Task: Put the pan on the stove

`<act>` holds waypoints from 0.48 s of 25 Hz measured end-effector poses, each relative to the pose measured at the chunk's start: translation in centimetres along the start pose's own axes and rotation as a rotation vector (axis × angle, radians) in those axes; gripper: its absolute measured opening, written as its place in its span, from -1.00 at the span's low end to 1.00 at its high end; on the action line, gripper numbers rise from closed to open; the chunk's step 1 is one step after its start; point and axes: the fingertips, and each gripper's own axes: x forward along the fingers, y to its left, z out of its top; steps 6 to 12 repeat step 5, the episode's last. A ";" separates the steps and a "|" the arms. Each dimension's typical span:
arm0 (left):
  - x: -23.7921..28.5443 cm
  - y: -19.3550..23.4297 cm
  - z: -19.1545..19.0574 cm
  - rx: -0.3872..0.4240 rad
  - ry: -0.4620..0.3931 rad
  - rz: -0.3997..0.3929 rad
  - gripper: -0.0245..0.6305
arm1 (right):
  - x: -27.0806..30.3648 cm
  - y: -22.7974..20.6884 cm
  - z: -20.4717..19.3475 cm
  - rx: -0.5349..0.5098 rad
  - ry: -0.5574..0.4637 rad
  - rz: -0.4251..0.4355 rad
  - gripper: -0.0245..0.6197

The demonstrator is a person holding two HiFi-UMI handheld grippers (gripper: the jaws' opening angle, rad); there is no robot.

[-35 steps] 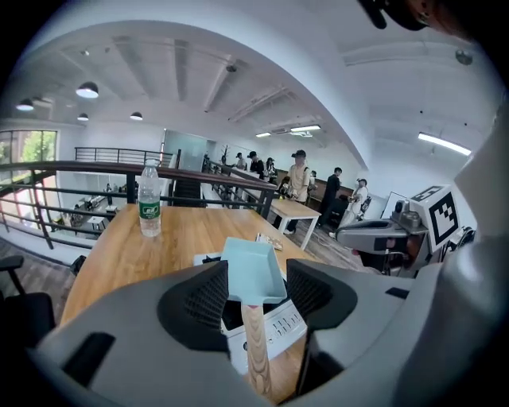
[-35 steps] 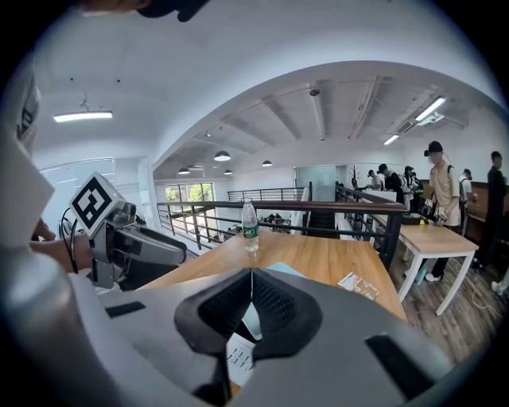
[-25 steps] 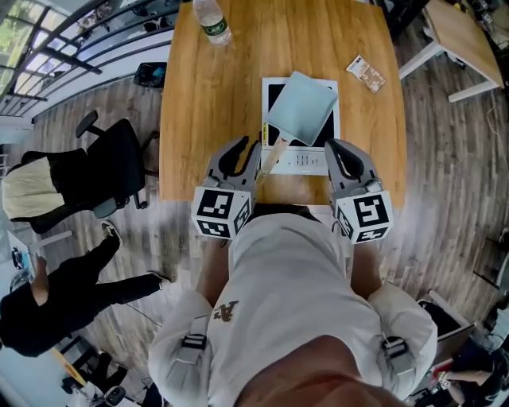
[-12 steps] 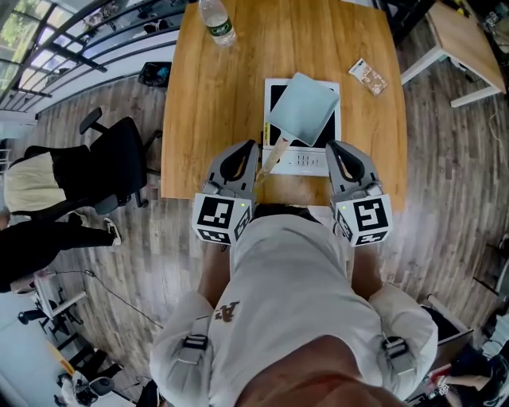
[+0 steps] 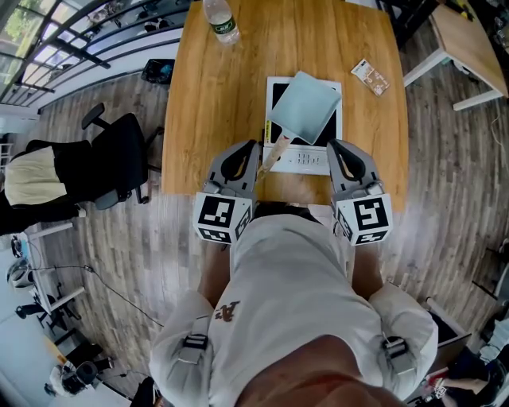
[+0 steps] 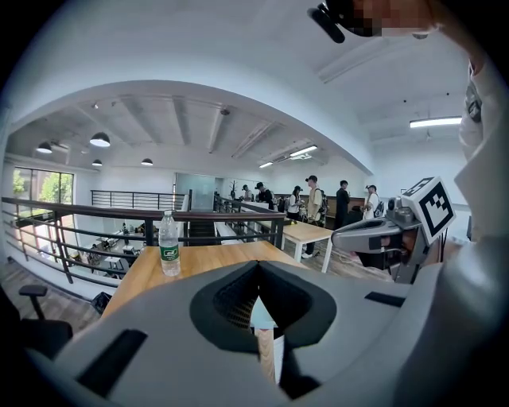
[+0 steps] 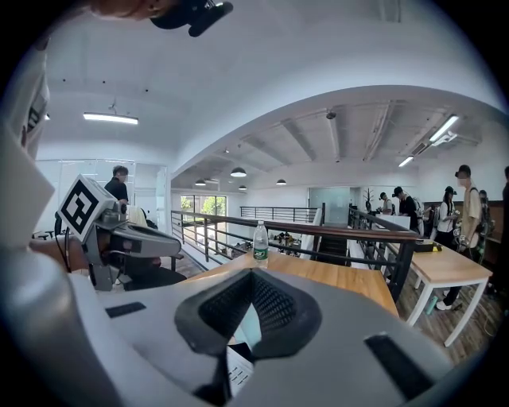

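Both the left gripper and right gripper have jaws closed, empty; the pan sits on the stove.

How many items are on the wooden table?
4: water bottle at the far left edge, packet at far right, stove at the front middle, pan on the stove. The front edge is partly hidden.

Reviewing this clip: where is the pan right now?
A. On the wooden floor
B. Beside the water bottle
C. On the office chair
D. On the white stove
D: the head view shows the pan resting on the stove, which sits on the table.
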 end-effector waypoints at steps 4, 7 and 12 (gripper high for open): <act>-0.3 -0.1 0.0 0.000 -0.002 0.006 -0.86 | -0.1 0.2 -0.1 -0.002 0.001 0.006 -0.86; -0.4 -0.1 0.0 -0.001 -0.002 0.007 -0.87 | -0.2 0.3 -0.1 -0.003 0.001 0.007 -0.86; -0.4 -0.1 0.0 -0.001 -0.002 0.007 -0.87 | -0.2 0.3 -0.1 -0.003 0.001 0.007 -0.86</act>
